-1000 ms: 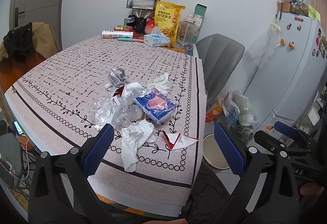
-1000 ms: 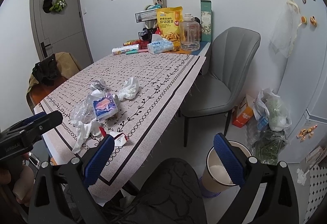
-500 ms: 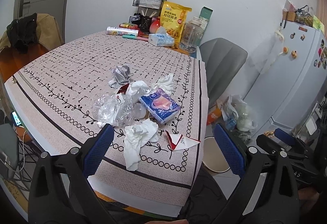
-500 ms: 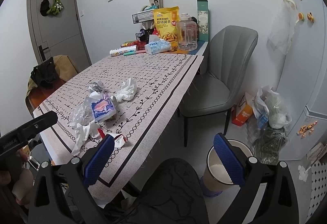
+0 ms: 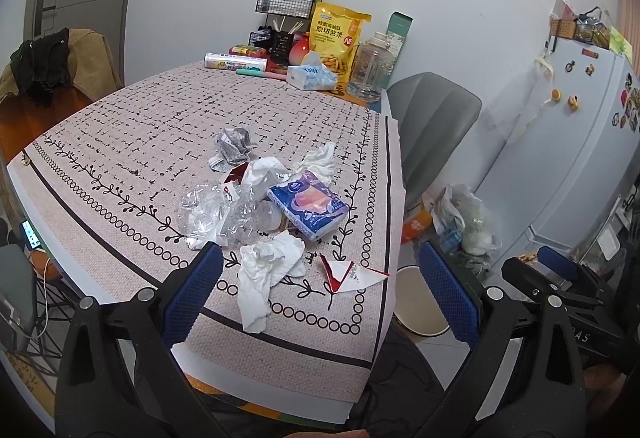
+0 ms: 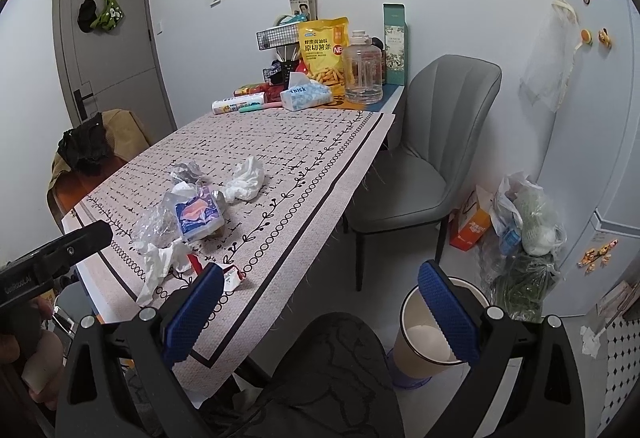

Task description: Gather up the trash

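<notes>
The trash lies heaped near the front edge of the tabletop (image 5: 120,142), with the bin (image 6: 420,334) on the floor to its right. The largest risk is the crumpled clear plastic (image 5: 212,214): springy and tangled with its neighbours, it could drag pieces overboard. The limp tissue (image 5: 268,270) may tear or slip. Both left claw (image 5: 320,294) and right claw (image 6: 320,310) gape empty. The bin's contents are partly hidden.
</notes>
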Available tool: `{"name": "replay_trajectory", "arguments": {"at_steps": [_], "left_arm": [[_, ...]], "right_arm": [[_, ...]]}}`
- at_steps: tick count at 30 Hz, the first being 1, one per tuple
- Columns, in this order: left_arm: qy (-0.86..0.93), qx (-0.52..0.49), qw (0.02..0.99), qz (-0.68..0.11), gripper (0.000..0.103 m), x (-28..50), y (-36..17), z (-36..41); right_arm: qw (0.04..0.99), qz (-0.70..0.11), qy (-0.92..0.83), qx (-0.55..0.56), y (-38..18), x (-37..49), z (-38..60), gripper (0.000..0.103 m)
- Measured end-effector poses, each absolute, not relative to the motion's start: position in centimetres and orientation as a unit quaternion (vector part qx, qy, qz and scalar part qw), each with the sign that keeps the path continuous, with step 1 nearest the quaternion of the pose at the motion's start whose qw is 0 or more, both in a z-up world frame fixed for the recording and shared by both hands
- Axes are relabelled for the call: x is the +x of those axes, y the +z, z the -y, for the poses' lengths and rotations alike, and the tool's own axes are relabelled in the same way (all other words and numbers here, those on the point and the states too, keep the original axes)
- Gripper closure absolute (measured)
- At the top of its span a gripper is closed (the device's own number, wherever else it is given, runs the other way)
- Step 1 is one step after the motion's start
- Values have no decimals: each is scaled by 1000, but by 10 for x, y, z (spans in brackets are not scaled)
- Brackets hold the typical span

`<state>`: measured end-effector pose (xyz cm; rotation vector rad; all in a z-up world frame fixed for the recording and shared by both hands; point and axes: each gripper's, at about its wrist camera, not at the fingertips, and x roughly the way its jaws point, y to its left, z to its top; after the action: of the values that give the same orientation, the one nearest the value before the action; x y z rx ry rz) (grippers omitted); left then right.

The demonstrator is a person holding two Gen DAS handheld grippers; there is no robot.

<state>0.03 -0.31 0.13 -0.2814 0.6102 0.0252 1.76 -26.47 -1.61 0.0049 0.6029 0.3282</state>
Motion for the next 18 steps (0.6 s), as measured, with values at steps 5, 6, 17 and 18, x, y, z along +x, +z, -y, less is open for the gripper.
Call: {"name": "replay_trajectory", "arguments": {"at_steps": [5, 6, 17, 18], "left_arm": [[11, -137, 944, -300, 6, 1, 1, 4], [11, -137, 944, -301, 6, 1, 1, 5], [7, -136, 944, -300, 6, 2, -2, 1], [8, -136, 945, -298, 6, 0, -2, -2]], "right_arm": [[941, -297, 160, 5, -17, 18, 266, 8], [942, -297, 159, 5, -17, 18, 266, 8], [939, -297, 173, -5, -18, 19, 261, 8], [938, -295, 183, -12, -17, 20, 258, 8]]}}
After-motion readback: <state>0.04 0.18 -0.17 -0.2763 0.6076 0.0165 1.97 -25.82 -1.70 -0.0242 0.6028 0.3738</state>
